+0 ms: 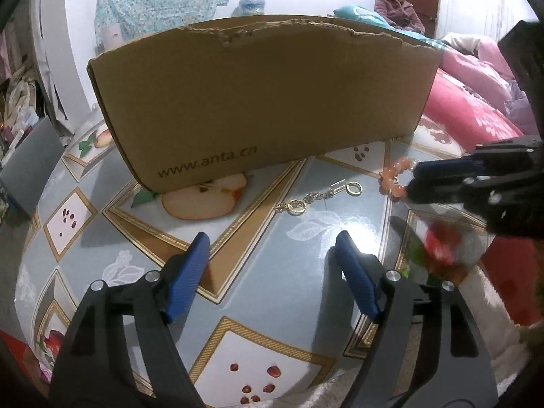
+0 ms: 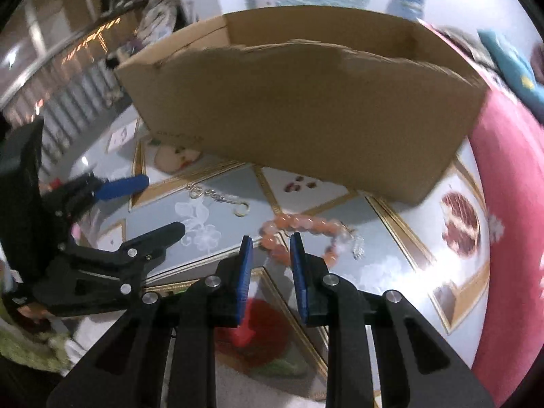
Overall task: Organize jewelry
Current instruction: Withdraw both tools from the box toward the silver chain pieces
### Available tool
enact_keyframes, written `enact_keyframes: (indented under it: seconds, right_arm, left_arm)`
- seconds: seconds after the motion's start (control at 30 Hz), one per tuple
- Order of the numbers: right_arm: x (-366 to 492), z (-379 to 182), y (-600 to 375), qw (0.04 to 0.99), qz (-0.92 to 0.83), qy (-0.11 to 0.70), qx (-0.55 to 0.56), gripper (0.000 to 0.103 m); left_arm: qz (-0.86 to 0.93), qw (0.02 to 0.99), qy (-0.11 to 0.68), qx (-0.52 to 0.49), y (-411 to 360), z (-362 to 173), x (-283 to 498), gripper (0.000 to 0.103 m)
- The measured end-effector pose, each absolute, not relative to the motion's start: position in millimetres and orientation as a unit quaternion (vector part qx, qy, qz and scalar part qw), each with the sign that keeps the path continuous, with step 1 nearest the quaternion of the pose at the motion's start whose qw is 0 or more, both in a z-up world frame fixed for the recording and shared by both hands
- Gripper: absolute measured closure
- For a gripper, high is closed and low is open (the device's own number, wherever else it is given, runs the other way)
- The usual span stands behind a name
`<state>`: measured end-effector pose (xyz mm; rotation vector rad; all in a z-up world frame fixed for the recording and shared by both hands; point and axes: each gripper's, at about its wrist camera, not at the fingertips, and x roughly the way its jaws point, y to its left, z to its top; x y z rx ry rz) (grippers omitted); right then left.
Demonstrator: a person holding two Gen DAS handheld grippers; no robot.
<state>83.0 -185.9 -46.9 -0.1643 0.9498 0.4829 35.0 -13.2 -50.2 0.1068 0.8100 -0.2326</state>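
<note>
The left claw (image 1: 272, 248) hangs open and empty over the table (image 1: 299, 292), its blue pads wide apart, with the gold chain (image 1: 318, 198) lying flat on the patterned cloth ahead of it, near the foot of the cardboard box (image 1: 258, 102). The right claw (image 2: 270, 238) is narrowed down at the orange bead bracelet (image 2: 299, 234); part of the loop sits between its tips, but whether the pads already press on the beads I cannot tell, so the grip is unsure. The main risk, as I judge it, is there: round smooth beads could squirt out of a shallow pinch at the tips, or the loop could swing and drop once lifted, since only one side of it is caught. The small silver charm (image 2: 357, 248) at the far end may drag on the cloth. For the left claw, the thin chain lies so flat that the pads could slide over it or push it under the box edge. The box stands tall right behind both pieces, its torn front wall high enough to catch a claw that carries jewelry over too low. The two claws also work near each other and could collide.
</note>
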Motion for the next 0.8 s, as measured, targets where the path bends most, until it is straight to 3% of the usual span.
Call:
enact_keyframes:
  seconds: [0.17, 0.27, 0.6, 0.8]
  right_arm:
    - [87.9, -56.6, -172.8, 0.855, 0.224, 0.450, -0.132, 0.080]
    - [92.3, -55.9, -176.9, 0.853, 0.229, 0.452, -0.122, 0.093]
    - [108.9, -19.5, -250.2, 0.865, 0.241, 0.429, 0.098, 0.093]
    - [105.8, 0.0, -244.0, 0.856, 0.287, 0.408, 0.135, 0.093]
  left_arm:
    - [-0.113, 0.913, 0.389, 0.052, -15.5, -49.5, 34.1, 0.030]
    - [-0.112, 0.914, 0.387, 0.051, -13.5, -48.1, 31.4, 0.029]
    - [-0.112, 0.914, 0.386, 0.047, -11.1, -47.4, 30.2, 0.029]
    - [-0.131, 0.911, 0.391, 0.015, -2.1, -43.4, 25.5, 0.029]
